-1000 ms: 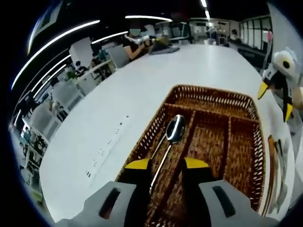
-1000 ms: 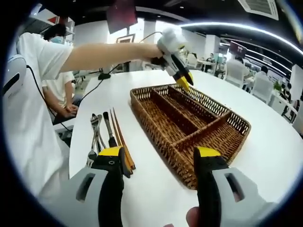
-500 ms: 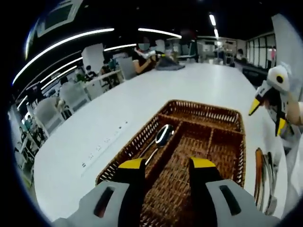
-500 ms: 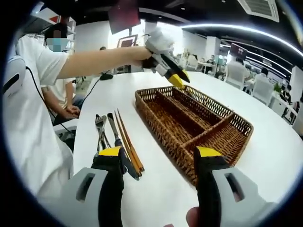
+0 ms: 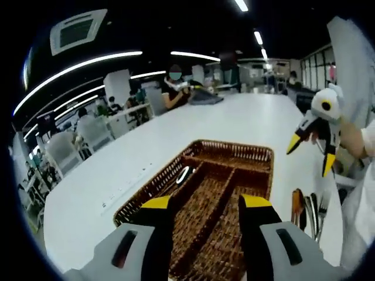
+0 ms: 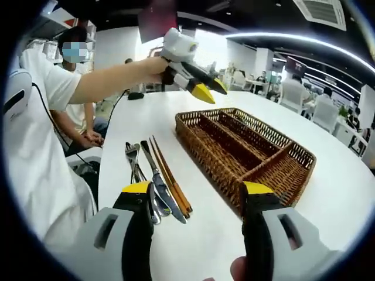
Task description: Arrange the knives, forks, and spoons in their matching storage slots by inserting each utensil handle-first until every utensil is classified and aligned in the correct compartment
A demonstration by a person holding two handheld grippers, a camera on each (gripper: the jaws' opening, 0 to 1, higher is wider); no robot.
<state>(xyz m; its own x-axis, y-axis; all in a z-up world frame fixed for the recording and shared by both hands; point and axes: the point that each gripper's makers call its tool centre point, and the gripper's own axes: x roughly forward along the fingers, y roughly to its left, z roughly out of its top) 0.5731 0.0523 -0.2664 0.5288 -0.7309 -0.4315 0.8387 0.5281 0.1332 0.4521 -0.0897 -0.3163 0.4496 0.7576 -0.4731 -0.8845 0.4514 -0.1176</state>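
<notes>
Wicker tray [image 5: 258,161] holds a spoon [image 5: 183,175] lengthwise, bowl outward; both grippers gape empty.

Each tool has grey moulded jaws with yellow tips: left tool [image 5: 205,205], right tool [image 6: 198,190]. Each jaw carries a dark oval recess. The person wears a white short-sleeved shirt [image 6: 35,152].
</notes>
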